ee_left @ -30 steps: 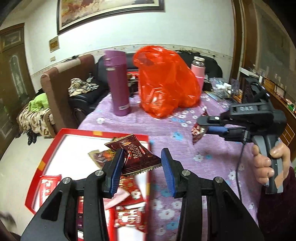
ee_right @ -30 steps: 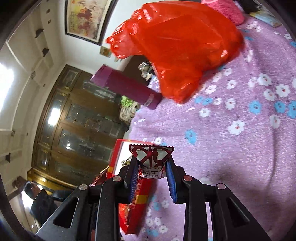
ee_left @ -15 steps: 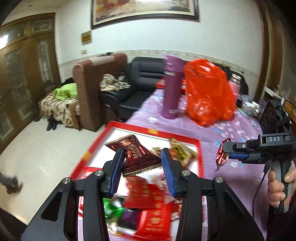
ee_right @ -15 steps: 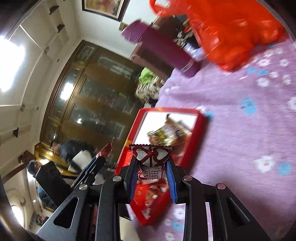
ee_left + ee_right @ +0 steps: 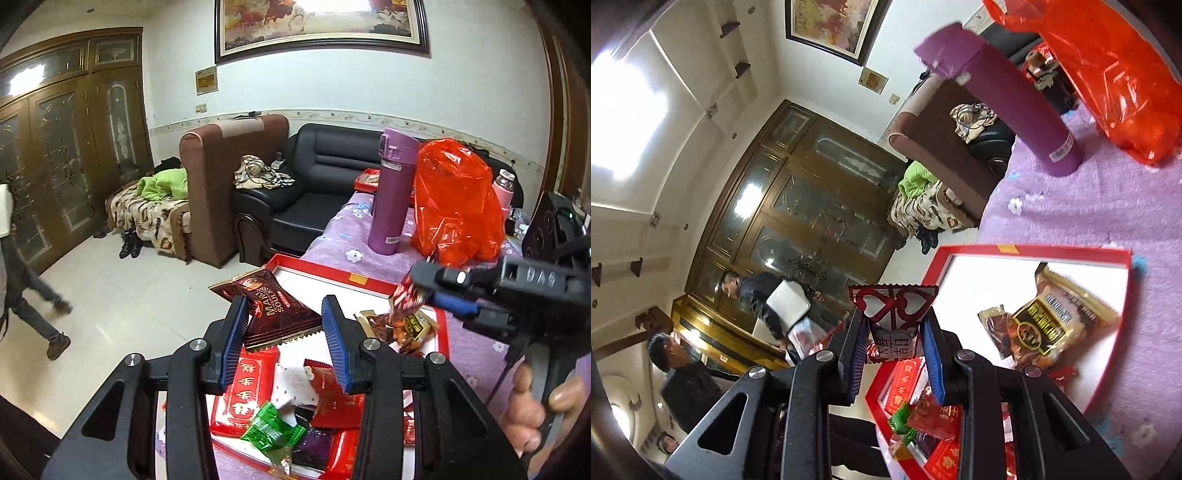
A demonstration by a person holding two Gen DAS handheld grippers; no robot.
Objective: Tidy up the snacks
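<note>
The left tool (image 5: 282, 325) grips a dark brown snack packet (image 5: 271, 308) at frame centre; the right tool (image 5: 892, 339) clamps a red-and-white heart-printed packet (image 5: 892, 306). Both hang over the red tray (image 5: 321, 267) of snacks on the purple-clothed bench (image 5: 343, 236), lower centre.

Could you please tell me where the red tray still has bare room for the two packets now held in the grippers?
The red tray is bare white along its far side, between the far rim and the gold-and-brown packet lying by the right rim. The near half is crowded with red packets and green candies. The purple cloth between tray, purple flask and orange bag is also free.
</note>
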